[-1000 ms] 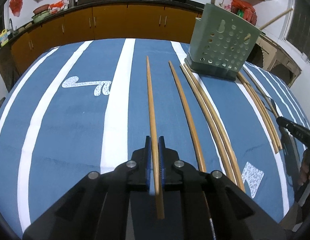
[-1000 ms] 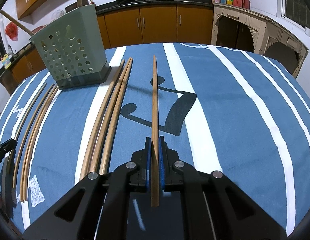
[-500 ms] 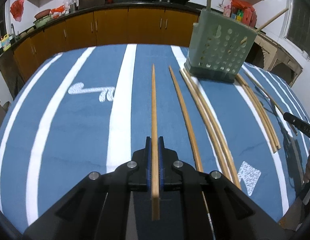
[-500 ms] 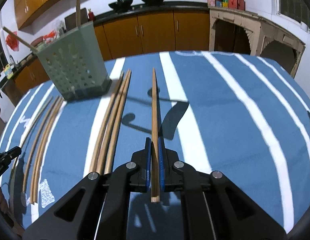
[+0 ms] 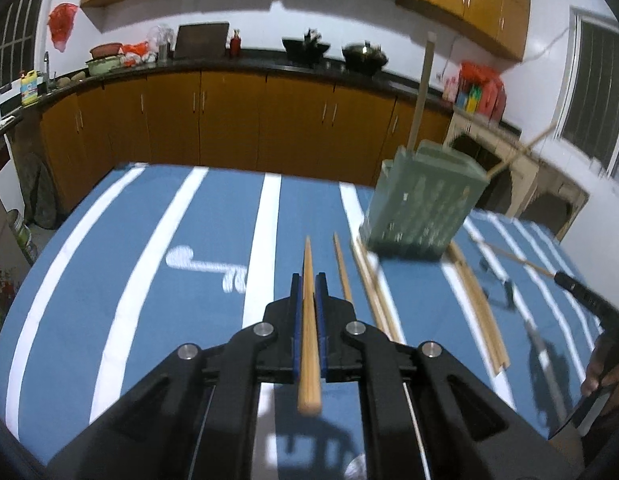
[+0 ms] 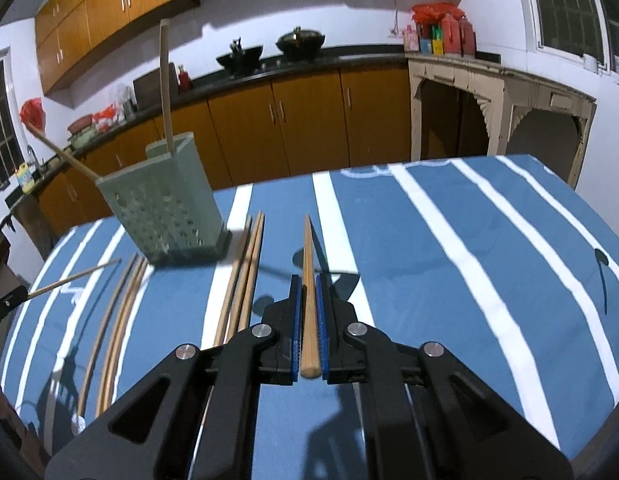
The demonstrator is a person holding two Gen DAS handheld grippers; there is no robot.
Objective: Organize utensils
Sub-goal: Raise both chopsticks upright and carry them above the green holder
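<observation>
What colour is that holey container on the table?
The perforated holder is pale grey-green, clearest in the right wrist view.

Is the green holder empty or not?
Not empty: two sticks rise out of the holder.

- Honestly no readable text anywhere in either view.
- The yellow bottle (image 5: 29,87) on the far counter has a label, but it's way too blurry to read.
- The white marks on the blue tablecloth (image 6: 449,280) are just printed shapes and stripes, not letters.
- The red packages (image 6: 441,32) by the window are too small to read.
</observation>
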